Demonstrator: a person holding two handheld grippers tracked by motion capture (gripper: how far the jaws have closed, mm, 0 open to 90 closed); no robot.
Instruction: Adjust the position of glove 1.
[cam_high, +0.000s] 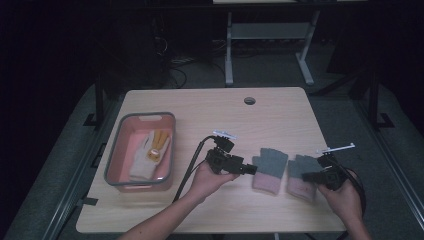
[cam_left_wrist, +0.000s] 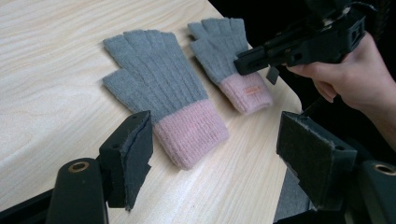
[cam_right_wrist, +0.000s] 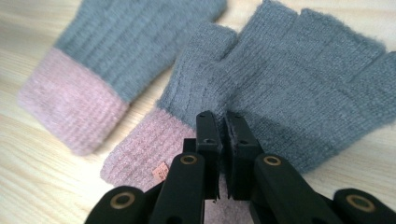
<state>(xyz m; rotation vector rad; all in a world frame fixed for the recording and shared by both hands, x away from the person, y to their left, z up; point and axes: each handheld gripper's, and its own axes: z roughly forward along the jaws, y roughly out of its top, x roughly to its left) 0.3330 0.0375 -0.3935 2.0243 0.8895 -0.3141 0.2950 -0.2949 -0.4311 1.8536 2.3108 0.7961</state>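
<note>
My right claw (cam_right_wrist: 222, 140) pinched together on right glove (cam_right_wrist: 289, 88); cuff toward 6 o'clock. Left claw (cam_left_wrist: 224, 154) apart.

Dim room, light wooden table (cam_high: 280, 107)

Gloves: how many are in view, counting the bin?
3: two grey-and-pink fingerless gloves on the table, left glove, right glove; one white-and-yellow glove in the pink bin. More may hide beneath.

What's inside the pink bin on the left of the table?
The pink bin holds a pale glove with a yellow glove lying partly on top of it. Whatever sits beneath them is covered.
</note>
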